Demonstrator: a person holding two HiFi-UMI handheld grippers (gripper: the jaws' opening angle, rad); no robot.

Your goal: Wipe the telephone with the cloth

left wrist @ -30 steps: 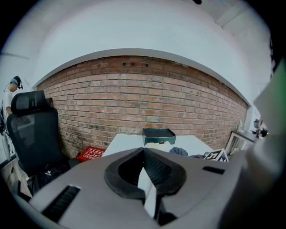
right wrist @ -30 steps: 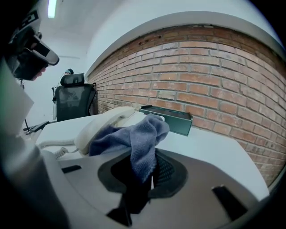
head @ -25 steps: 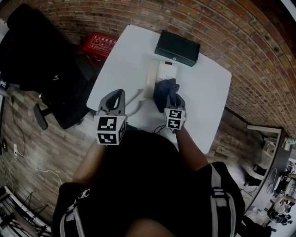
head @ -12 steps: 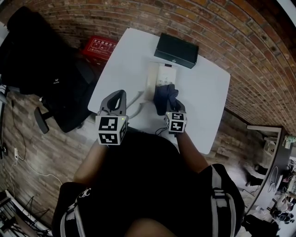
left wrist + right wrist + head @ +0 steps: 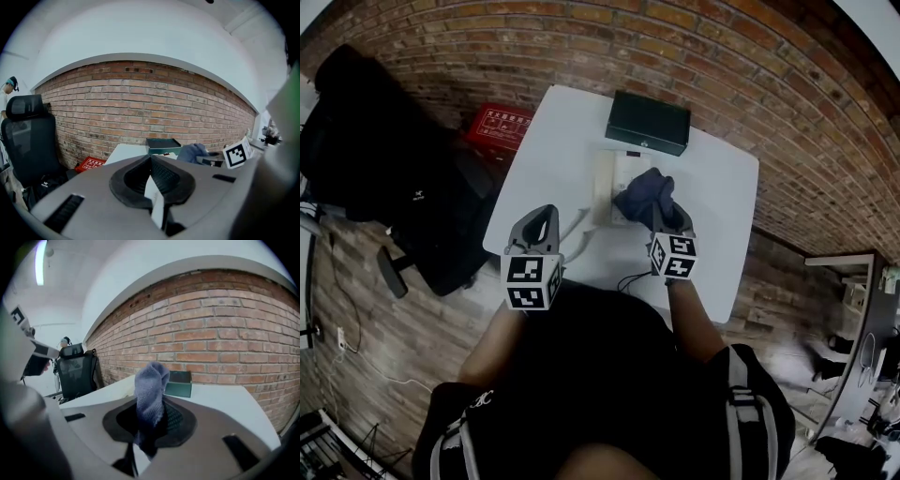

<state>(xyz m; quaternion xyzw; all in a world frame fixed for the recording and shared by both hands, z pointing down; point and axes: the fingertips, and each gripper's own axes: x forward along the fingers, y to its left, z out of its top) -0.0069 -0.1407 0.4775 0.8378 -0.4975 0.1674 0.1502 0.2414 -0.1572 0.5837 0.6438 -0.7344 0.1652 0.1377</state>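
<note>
The white telephone (image 5: 607, 184) lies mid-table on the white table (image 5: 722, 206), its cord trailing toward me. A dark blue cloth (image 5: 646, 195) is bunched over the phone's right part, and my right gripper (image 5: 664, 217) is shut on it. In the right gripper view the cloth (image 5: 151, 383) sticks up from between the jaws of the right gripper (image 5: 150, 405). My left gripper (image 5: 543, 217) hovers at the table's near left edge, left of the phone, jaws together and holding nothing. The left gripper view shows this left gripper (image 5: 151, 160) with the cloth (image 5: 192, 152) beyond it.
A dark green box (image 5: 647, 122) stands at the table's far edge, just behind the phone, also visible as the green box (image 5: 179, 383). A black office chair (image 5: 389, 169) and a red case (image 5: 503, 124) on the floor are to the left. A brick wall runs behind.
My right gripper has carried the cloth farther along the phone toward the green box, covering more of it. The left gripper has stayed in place.
</note>
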